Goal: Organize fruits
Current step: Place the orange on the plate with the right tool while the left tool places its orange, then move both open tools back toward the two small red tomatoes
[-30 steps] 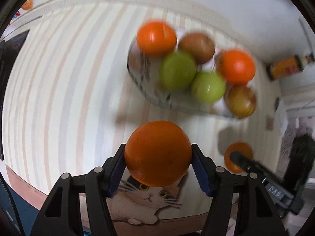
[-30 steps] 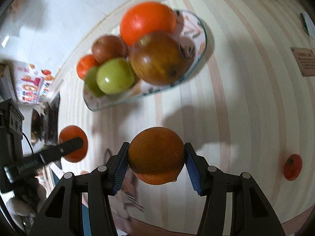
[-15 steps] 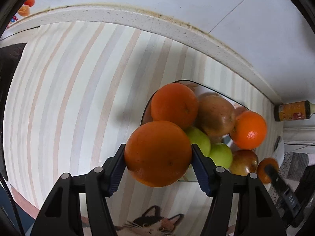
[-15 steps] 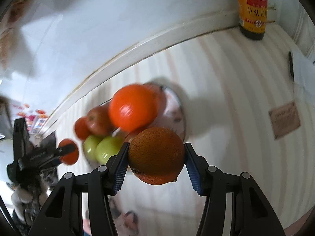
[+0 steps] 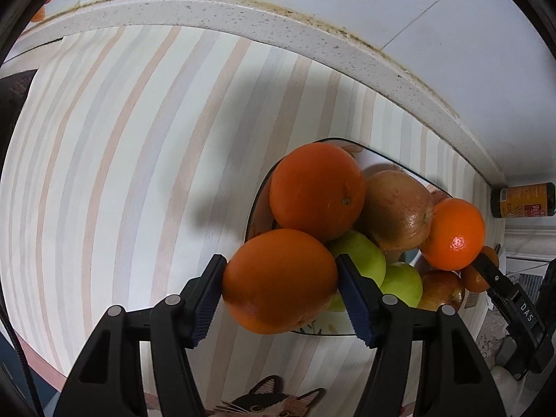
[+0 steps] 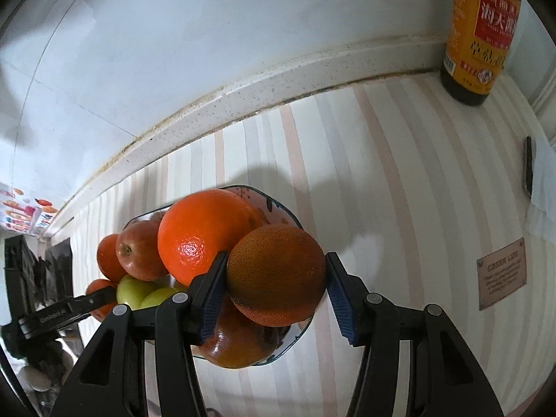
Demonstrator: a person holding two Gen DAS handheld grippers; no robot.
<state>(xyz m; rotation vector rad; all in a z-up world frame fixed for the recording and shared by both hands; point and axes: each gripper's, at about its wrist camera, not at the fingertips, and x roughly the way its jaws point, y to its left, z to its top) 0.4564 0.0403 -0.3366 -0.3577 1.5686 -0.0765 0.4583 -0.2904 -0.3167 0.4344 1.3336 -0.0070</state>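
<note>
fruit fills the left wrist view: the left gripper (image 5: 279, 279) has its blue fingers (image 5: 354, 299) clenched on one orange (image 5: 278, 281), held over the near edge of the patterned plate (image 5: 266, 187) on the striped bench (image 5: 121, 173). on the plate i count two more oranges, one large at the back (image 5: 318, 191) and one at the right (image 5: 451, 234), two reddish apples (image 5: 396, 210) (image 5: 441, 290) and two green apples (image 5: 361, 255) (image 5: 401, 283). a further orange (image 5: 474, 278) sits at the right in the other gripper's fingers, and one dark sauce bottle (image 5: 524, 199) stands by the wall. in the right wrist view, the right gripper (image 6: 276, 283) has its fingers (image 6: 338, 295) clenched on one dull, rough-skinned orange (image 6: 274, 274), held over the right part of the plate (image 6: 278, 205). there i see one bright orange on top (image 6: 201, 234), one smaller orange at the left (image 6: 106, 255), two red apples (image 6: 139, 248) (image 6: 236, 340), and two green apples (image 6: 133, 290) (image 6: 160, 297), partly hidden. the left gripper's orange (image 6: 97, 288) shows at the far left, and the one bottle (image 6: 481, 31) stands upright at the bench's back corner.
</note>
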